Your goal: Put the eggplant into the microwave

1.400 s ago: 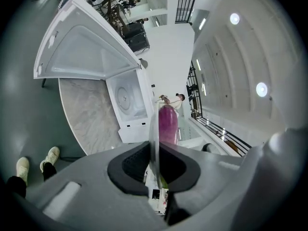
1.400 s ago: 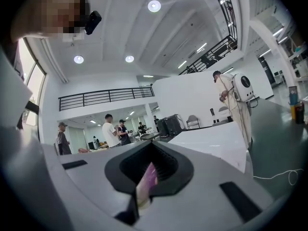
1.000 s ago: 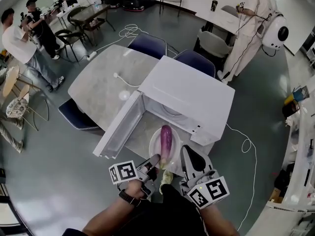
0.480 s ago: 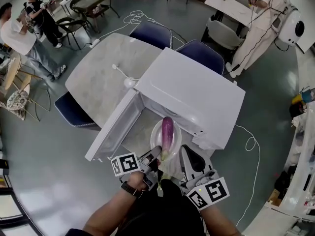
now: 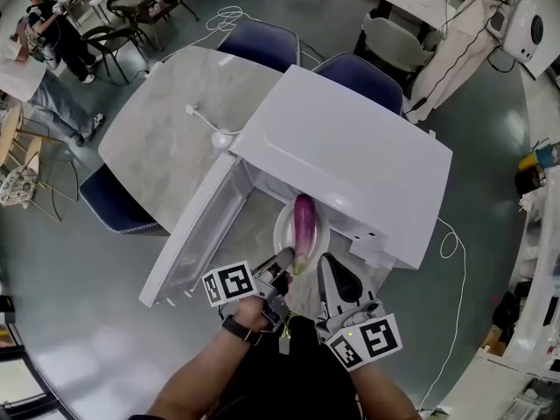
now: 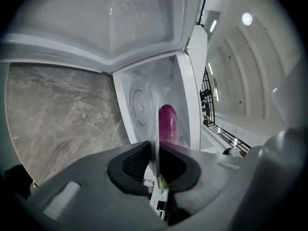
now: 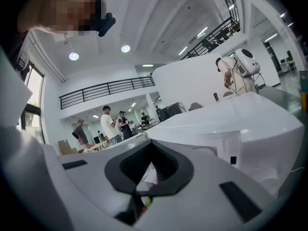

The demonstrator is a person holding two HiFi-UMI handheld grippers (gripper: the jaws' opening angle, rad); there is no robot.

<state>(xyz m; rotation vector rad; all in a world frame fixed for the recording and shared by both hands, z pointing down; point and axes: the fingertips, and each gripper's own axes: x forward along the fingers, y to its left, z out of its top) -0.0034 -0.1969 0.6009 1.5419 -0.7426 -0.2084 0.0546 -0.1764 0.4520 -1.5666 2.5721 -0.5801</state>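
Note:
A purple eggplant (image 5: pixel 303 221) lies on a white plate (image 5: pixel 283 234) at the mouth of the white microwave (image 5: pixel 350 160), whose door (image 5: pixel 197 230) hangs open to the left. My left gripper (image 5: pixel 284 265) is shut on the plate's near rim. In the left gripper view the rim (image 6: pixel 155 124) runs as a thin edge between the jaws of that gripper (image 6: pixel 155 146), with the eggplant (image 6: pixel 167 124) and the turntable (image 6: pixel 139 100) beyond. My right gripper (image 5: pixel 326 262) hovers just right of the plate, jaws together and empty. From the right gripper (image 7: pixel 153 146) I see the microwave's outside (image 7: pixel 240 129).
The microwave stands on a grey marble table (image 5: pixel 166 138) with a white cable (image 5: pixel 210 125) lying on it. Blue chairs (image 5: pixel 262 46) ring the table. Several people stand at the far left and a person in white (image 5: pixel 455 33) at the far right.
Both grippers have moved forward and lower. The plate with the eggplant has gone from in front of the microwave to its opening.

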